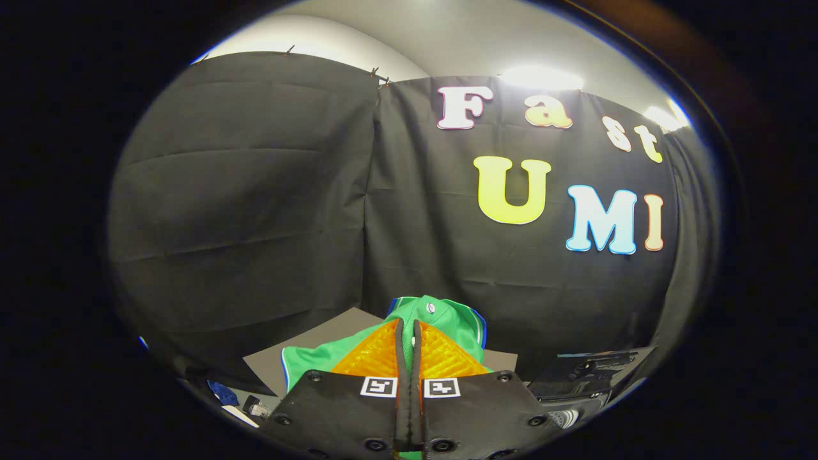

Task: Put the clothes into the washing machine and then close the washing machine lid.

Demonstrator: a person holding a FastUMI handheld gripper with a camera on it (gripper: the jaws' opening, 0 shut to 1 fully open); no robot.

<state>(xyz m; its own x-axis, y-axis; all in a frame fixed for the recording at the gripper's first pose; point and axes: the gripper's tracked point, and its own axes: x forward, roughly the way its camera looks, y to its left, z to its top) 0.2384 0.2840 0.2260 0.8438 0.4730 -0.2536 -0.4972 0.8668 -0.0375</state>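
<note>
Closed claw [408, 332] grips one green garment [447, 322] between its two fingers.

We saw a bright green garment [447, 329] with blue and white trim along its edges and a small white round badge near its top, low in the middle of the frame. It was pinched between the closed fingers of the gripper [408, 327]. Under it lay a grey board [307, 351]. At lower left sat a small blue item [222, 391].
</note>
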